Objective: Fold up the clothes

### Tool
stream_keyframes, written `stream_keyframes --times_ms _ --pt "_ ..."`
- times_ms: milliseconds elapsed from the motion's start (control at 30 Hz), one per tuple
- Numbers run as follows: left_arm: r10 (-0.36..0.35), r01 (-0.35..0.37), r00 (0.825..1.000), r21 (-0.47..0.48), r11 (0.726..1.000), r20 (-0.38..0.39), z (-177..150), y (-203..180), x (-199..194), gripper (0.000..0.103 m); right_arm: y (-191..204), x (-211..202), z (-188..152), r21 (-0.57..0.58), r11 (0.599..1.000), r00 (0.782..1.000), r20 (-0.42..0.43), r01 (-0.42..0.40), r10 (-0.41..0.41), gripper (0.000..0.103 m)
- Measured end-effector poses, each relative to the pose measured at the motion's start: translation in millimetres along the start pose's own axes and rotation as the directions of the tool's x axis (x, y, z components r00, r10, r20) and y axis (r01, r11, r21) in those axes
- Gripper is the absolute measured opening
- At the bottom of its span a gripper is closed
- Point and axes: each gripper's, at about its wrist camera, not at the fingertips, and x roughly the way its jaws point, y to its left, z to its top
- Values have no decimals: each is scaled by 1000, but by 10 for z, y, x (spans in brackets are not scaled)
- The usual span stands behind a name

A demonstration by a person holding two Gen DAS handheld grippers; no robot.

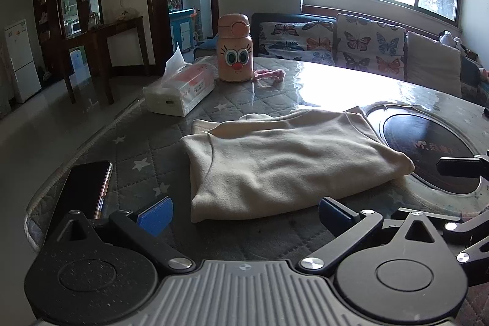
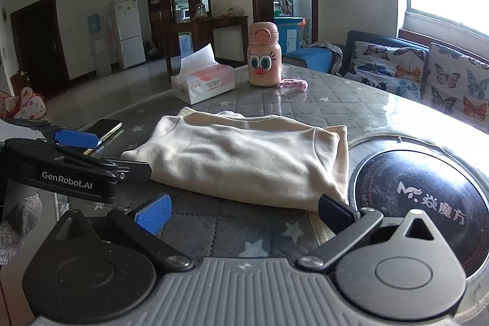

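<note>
We see a cream shirt (image 1: 284, 161) lying folded on the quilted table (image 1: 137, 148), beside a round black hotplate (image 2: 428, 188). Our left gripper (image 1: 244, 211) and right gripper (image 2: 244, 211) hover near it, fingers apart, holding nothing. A phone (image 1: 84, 188) lies alongside.

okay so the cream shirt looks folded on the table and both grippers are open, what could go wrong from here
1. The right gripper sits at the cream shirt's near corner; a grab there may catch only the top layer and undo the fold.
2. The shirt's edge lies on the round black cooktop; dragging it that way could snag on the rim.
3. The phone lies by the left gripper, near the table edge; a sideways move might knock it off.
</note>
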Motion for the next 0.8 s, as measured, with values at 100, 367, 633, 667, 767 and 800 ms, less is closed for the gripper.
stream_keyframes --times_ms 100,367,633,667,767,800 --pt "3 -4 1000 8 1000 12 -27 -22 -77 103 36 -76 -28 -4 1000 1000 11 6 -6 103" --pt "6 -7 999 17 1000 40 -130 -51 -258 103 131 -260 -105 -3 1000 999 42 23 -23 103" --pt "4 -6 998 33 999 65 -230 -103 -422 103 222 -444 -182 0 999 996 77 39 -39 103" --pt "4 -6 998 33 999 68 -239 -103 -441 103 233 -461 -185 -1 999 996 81 41 -41 103" --pt "3 -5 997 32 999 80 -262 -104 -494 103 267 -512 -195 -4 999 994 94 48 -47 103" --pt "3 -5 996 32 999 84 -272 -102 -515 103 281 -533 -201 -6 999 994 98 50 -49 103"
